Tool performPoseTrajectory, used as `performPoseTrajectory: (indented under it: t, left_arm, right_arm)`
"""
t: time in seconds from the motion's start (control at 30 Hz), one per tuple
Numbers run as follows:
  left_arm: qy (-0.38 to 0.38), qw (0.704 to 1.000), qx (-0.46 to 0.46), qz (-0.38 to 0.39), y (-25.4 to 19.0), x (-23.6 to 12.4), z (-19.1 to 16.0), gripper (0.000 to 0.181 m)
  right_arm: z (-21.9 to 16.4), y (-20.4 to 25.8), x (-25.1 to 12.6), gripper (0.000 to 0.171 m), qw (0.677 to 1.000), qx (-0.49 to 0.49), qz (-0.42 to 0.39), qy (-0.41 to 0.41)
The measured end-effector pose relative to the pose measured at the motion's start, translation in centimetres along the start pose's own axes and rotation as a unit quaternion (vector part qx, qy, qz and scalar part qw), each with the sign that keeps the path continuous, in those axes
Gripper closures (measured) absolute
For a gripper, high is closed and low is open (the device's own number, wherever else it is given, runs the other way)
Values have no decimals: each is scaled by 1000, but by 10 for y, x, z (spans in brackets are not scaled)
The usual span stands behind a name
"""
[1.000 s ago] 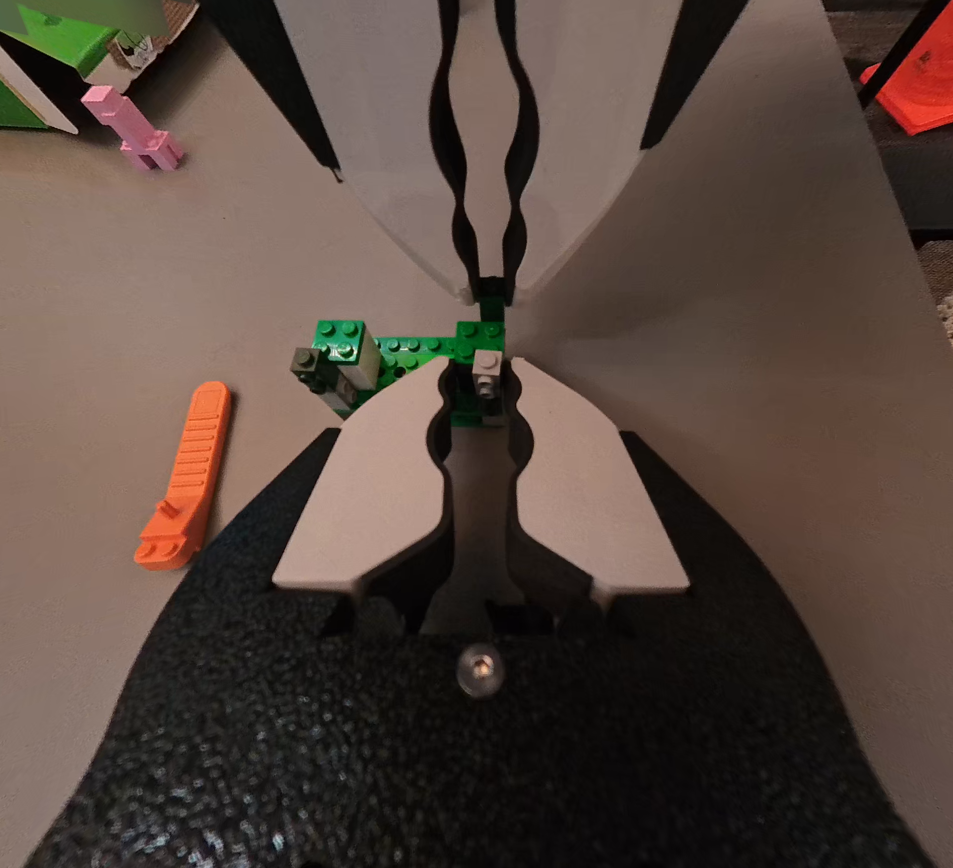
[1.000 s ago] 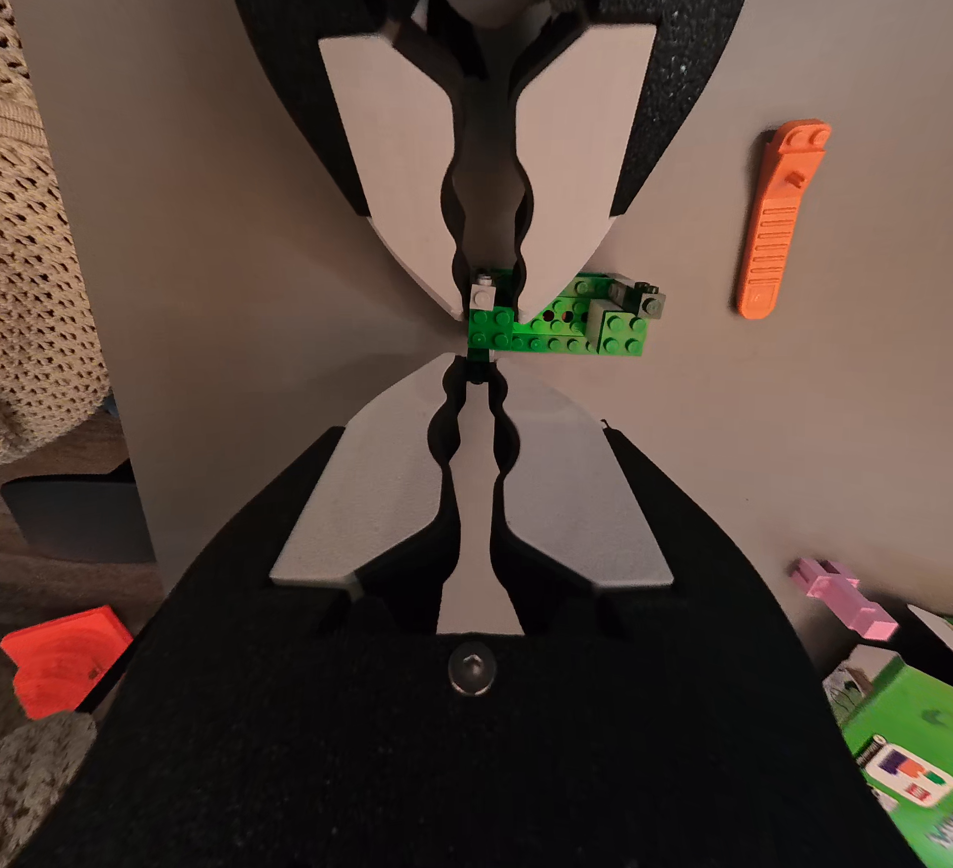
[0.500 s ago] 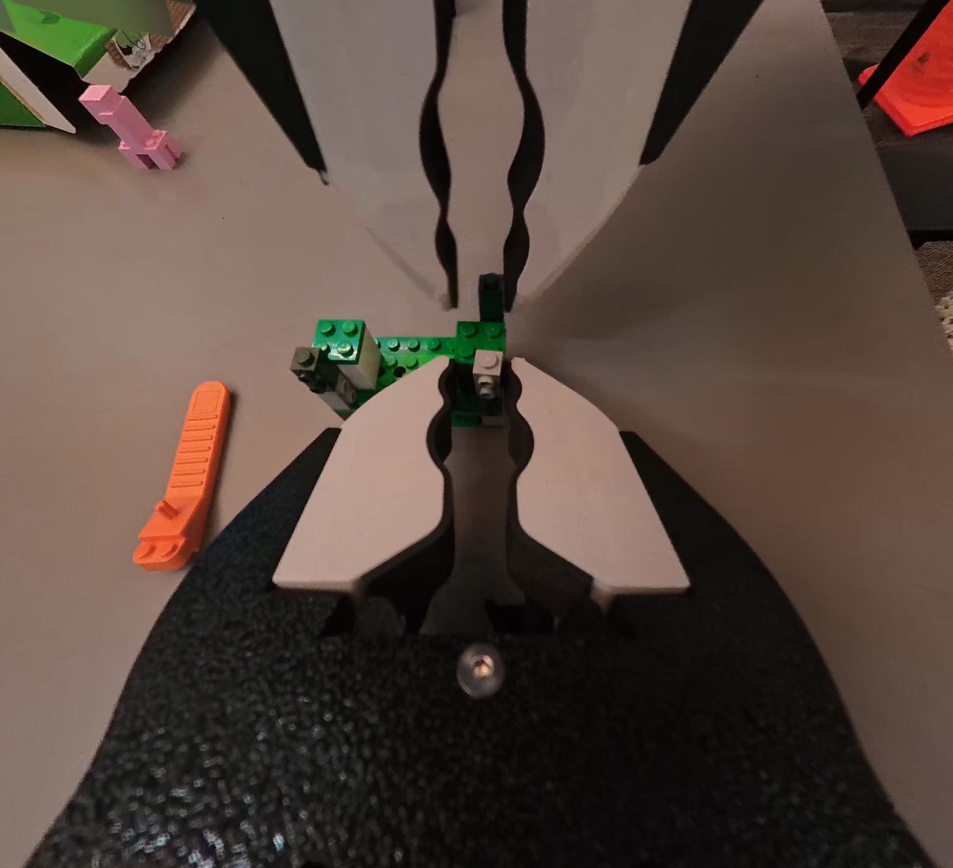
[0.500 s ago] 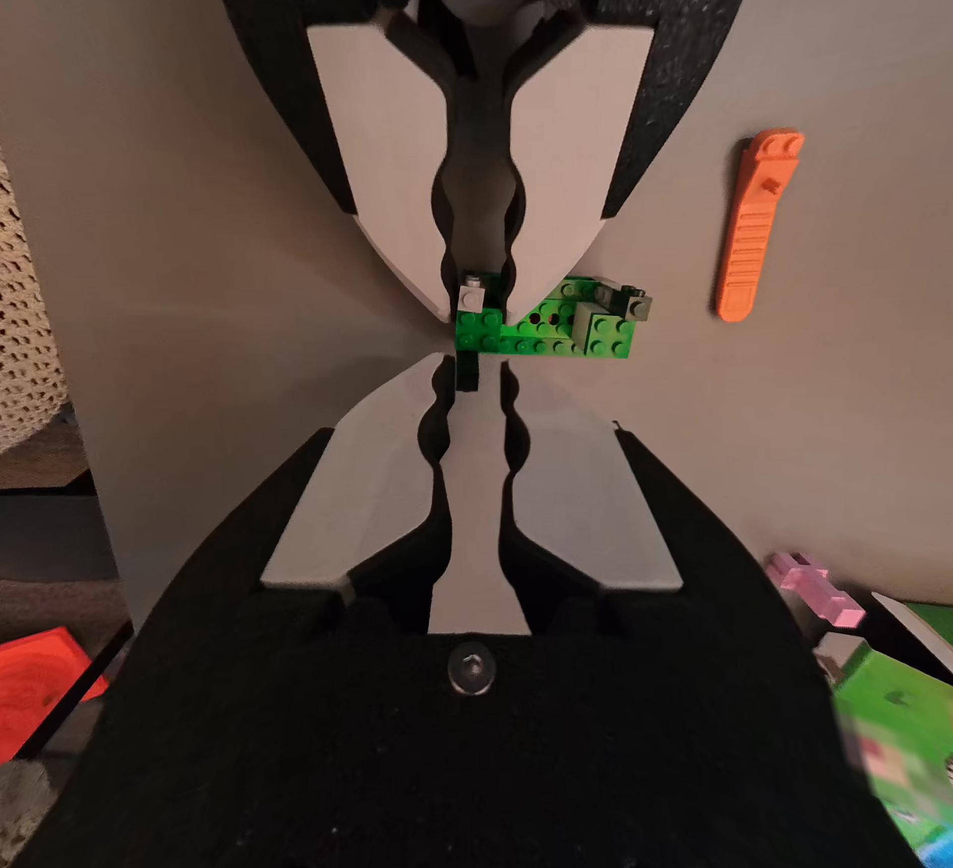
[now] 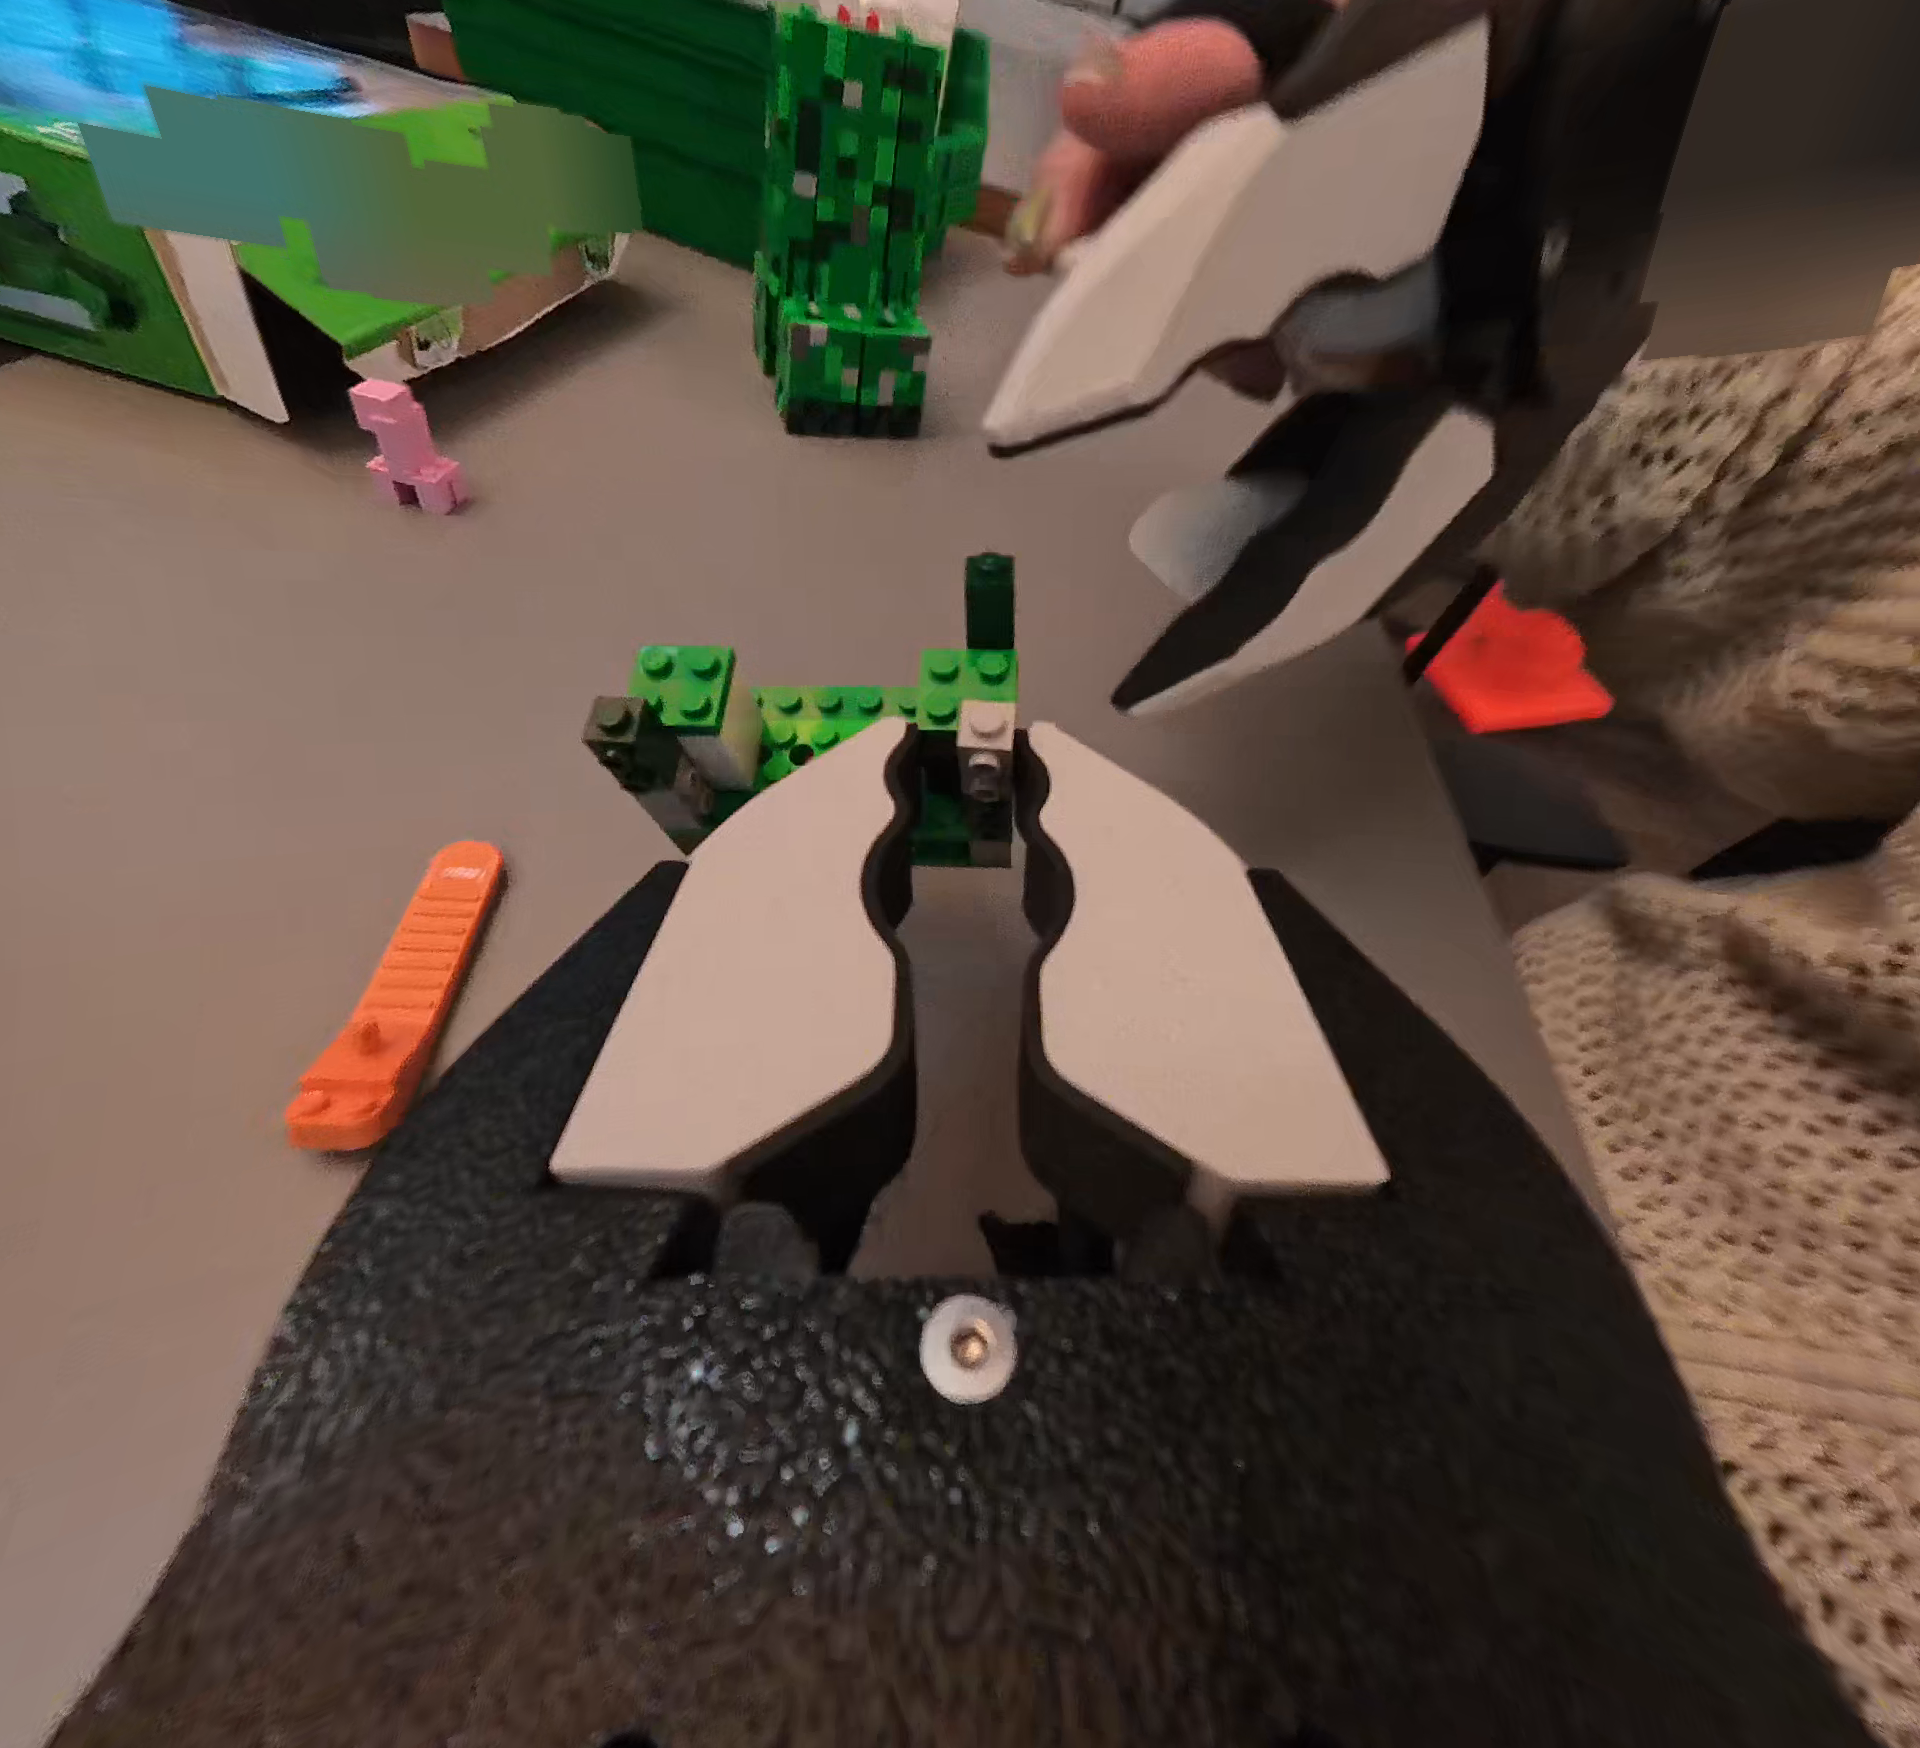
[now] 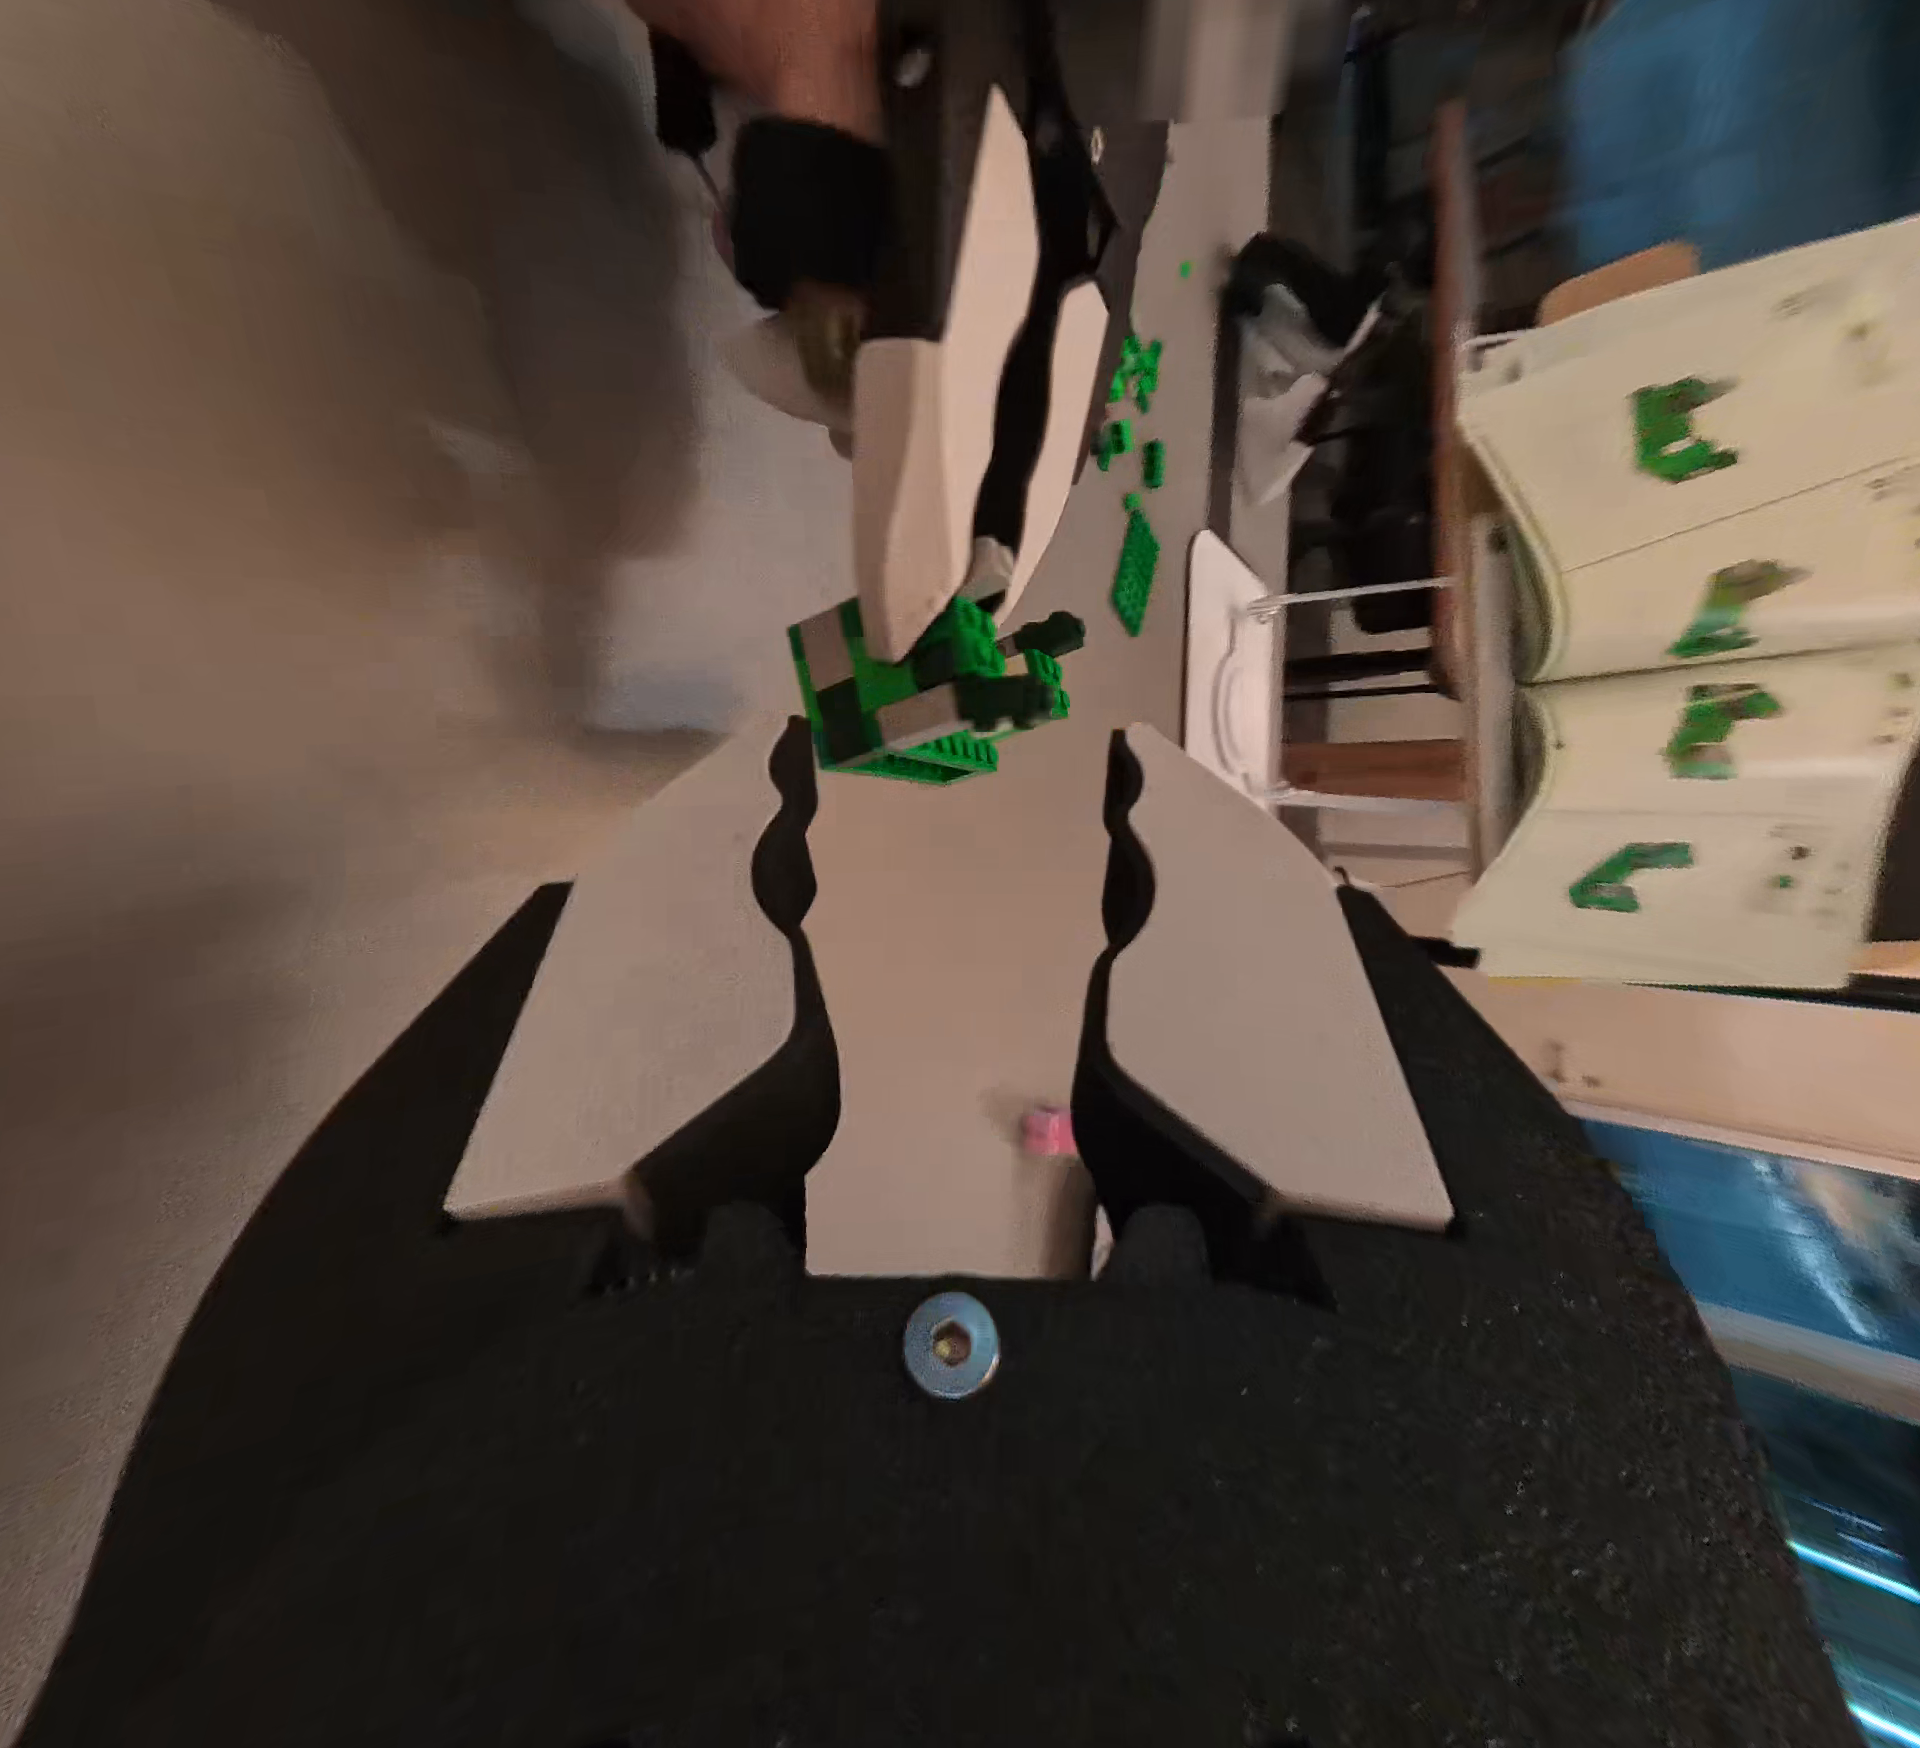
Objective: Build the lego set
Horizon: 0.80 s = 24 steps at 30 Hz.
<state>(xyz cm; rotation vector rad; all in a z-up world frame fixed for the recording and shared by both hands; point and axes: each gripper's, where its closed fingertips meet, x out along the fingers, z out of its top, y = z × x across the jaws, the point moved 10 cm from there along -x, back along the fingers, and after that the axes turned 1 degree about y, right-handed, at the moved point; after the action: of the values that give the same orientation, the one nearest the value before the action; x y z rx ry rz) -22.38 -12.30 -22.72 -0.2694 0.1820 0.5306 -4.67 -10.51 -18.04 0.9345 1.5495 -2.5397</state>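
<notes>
1. The grey table [image 5: 208, 659] is carrying a finished green creeper model [image 5: 847, 223] far behind the work.
2. The left gripper [image 5: 961, 742] is clamping the small green lego build [image 5: 821, 742] between its tips.
3. The right gripper [image 6: 961, 742] is hanging spread and empty, raised beside the build's dark green post [image 5: 989, 602].
4. An orange brick separator [image 5: 400, 997] is lying left of the build.
</notes>
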Motion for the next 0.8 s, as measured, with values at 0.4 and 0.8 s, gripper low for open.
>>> performPoseTrajectory:
  t: [0.4,0.8]
  left_arm:
    - [-8,989,-101,-110,4,1,-6,165]
    - [1,986,-112,-123,3,4,-8,165]
  right_arm:
    - [7,23,12,99,991,-121,-51,22]
    - [4,25,18,115,986,-156,-40,45]
